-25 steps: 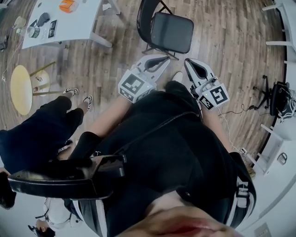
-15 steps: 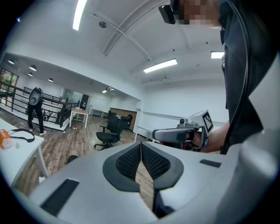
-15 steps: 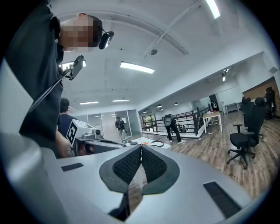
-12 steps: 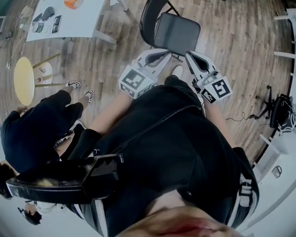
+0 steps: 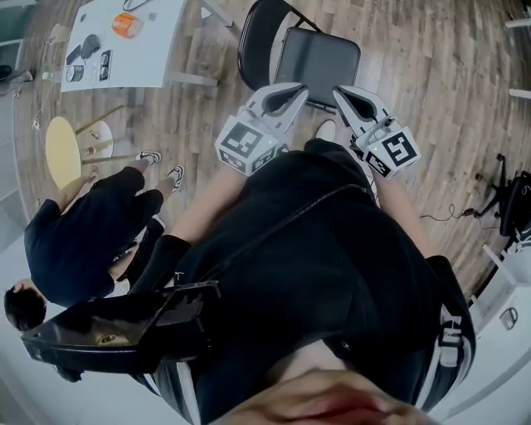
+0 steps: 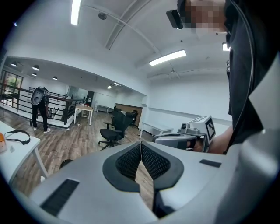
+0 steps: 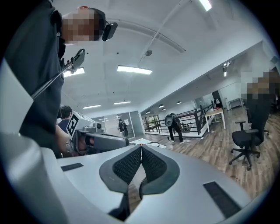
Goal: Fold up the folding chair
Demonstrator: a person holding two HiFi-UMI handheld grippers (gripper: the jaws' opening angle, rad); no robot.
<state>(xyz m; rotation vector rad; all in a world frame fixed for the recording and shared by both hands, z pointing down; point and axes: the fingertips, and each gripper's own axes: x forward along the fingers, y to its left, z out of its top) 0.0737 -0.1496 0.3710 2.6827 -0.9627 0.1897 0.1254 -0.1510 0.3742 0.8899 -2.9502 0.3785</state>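
Note:
A black folding chair (image 5: 318, 53) stands unfolded on the wooden floor, at the top middle of the head view. Its curved backrest (image 5: 249, 37) is at the left and its seat faces me. My left gripper (image 5: 301, 86) is shut and empty, and its tip lies over the seat's near edge in that view. My right gripper (image 5: 339, 92) is also shut and empty, just right of the left one at the same edge. Whether either touches the chair I cannot tell. In the left gripper view the left gripper's (image 6: 141, 142) pads meet; in the right gripper view the right gripper's (image 7: 141, 146) pads meet too.
A white table (image 5: 153, 58) with small items and an orange object (image 5: 124, 23) stands at upper left. A yellow round stool (image 5: 62, 151) and a person in dark clothes (image 5: 83, 241) are at left. A tripod (image 5: 508, 195) stands at right. Office chairs (image 6: 113, 130) stand farther off.
Both grippers have moved forward toward the chair, and their tips now reach the seat's near edge in the head view. Both stayed shut. The person at left has shifted.

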